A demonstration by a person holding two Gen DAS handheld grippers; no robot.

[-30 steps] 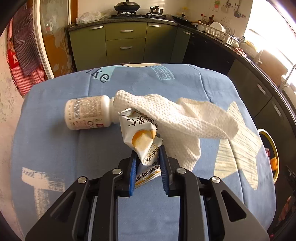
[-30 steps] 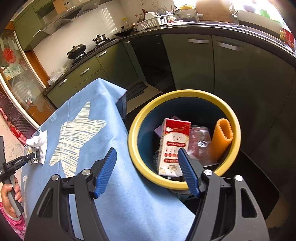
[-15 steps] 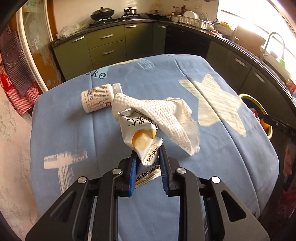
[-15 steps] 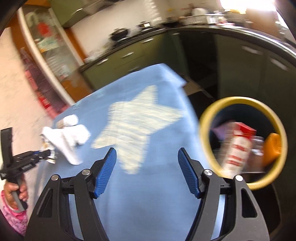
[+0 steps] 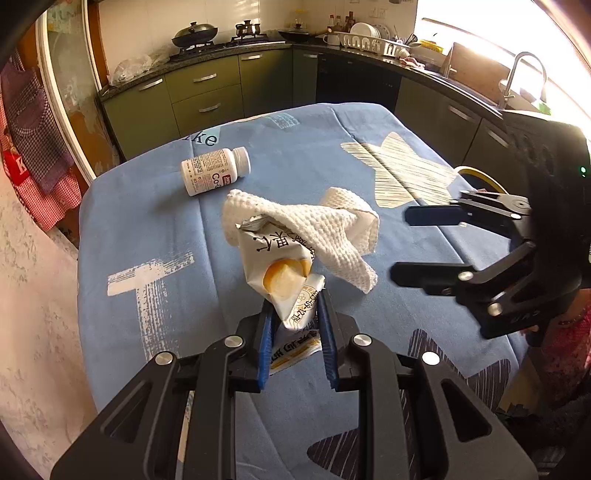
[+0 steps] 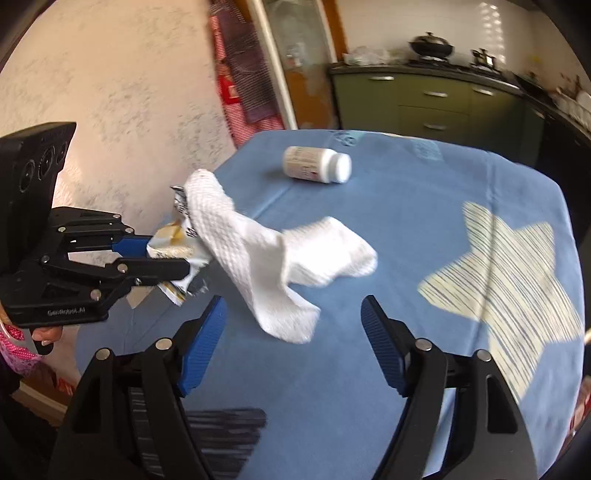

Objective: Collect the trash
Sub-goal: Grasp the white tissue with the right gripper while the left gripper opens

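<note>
The snack wrapper [image 5: 286, 280] is pinched in the left gripper [image 5: 295, 332] for binning, with a paper towel [image 6: 258, 251] draped over the wrapper, while the empty right gripper [image 6: 291, 347] is being spread beside the wrapper.

A home kitchen: green cabinets [image 5: 207, 99], stove with a wok [image 5: 194, 34], dish rack [image 5: 373, 40], sink tap [image 5: 517, 74].

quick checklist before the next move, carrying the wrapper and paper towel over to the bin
1. Left tongs shut on the crinkled white snack wrapper: ok.
2. White waffle-textured paper towel secured: not ok, only draped over the wrapper.
3. Right tongs free to help: ok, jaws opening, nothing between them.
4. Yellow-rimmed bin reachable: cannot tell, only a sliver shows.
5. White plastic pill bottle collected: not ok, lying on the blue tablecloth.
</note>
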